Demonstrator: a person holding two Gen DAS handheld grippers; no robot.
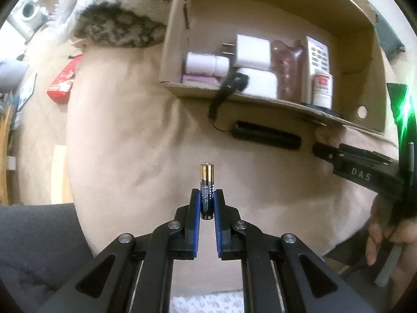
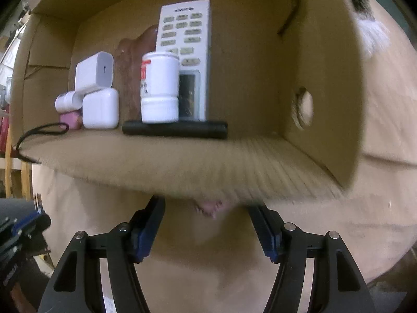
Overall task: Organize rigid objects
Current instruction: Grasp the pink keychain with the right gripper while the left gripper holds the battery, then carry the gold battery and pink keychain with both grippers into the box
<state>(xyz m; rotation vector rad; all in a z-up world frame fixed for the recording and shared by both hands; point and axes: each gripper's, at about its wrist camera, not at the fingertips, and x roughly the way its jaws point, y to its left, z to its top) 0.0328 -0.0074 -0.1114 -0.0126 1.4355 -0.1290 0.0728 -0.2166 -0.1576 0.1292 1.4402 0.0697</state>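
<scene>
Left gripper (image 1: 207,203) clamped on AA battery (image 1: 207,190), blue pads pressing its lower half, gold tip poking out beyond fingertips, above beige bedding (image 1: 125,135). Right gripper (image 2: 207,216) spread wide, nothing gripped; fingertips hidden under near wall of cardboard box (image 2: 182,161). Box holds white remote (image 2: 186,52), pill bottle (image 2: 159,88), chargers.

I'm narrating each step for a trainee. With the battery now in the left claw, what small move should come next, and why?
Probably carry the battery toward the cardboard box and over its near wall. The left claw is shut on it, clear of the beige cover, and the box already holds the remote and bottles.
</scene>
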